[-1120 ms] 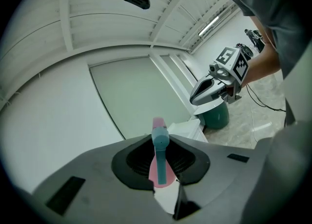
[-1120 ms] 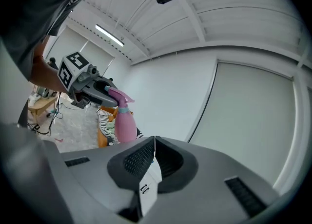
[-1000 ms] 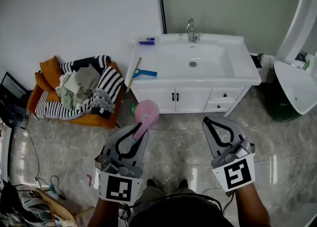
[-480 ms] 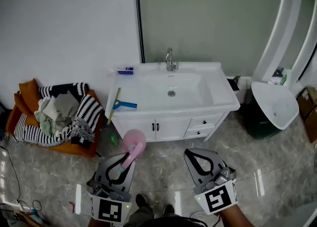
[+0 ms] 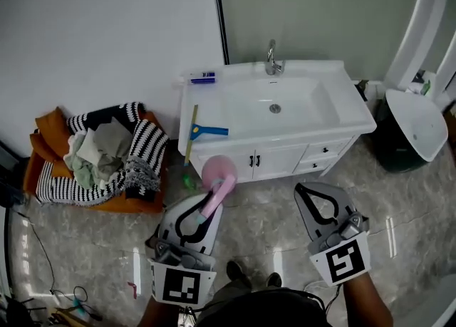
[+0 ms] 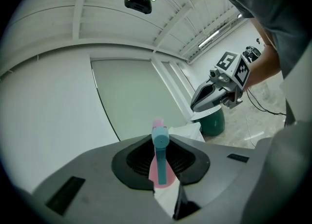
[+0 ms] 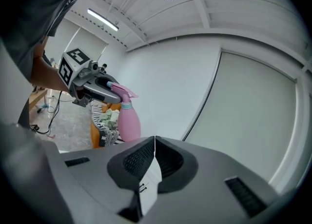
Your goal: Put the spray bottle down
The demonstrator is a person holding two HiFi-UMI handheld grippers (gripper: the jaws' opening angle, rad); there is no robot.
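Spray bottle (image 5: 217,176), pink, is seen in head view clamped in left gripper (image 5: 211,201), held in air above floor (image 5: 271,211) before the left front corner of vanity (image 5: 335,122); right gripper (image 5: 305,190) is empty. In left gripper view, jaws are closed on its neck. In right gripper view, jaws are pressed together on nothing. Carrying is judged; lowering upright onto a surface, then release, is called for.

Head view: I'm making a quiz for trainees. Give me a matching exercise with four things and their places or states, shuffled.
1 spray bottle
2 squeegee
3 right tool
4 striped blanket

a on the orange chair
b shut, empty
c held in the left tool
d at the vanity's left edge

Pairs: 1-c, 2-d, 3-b, 4-a
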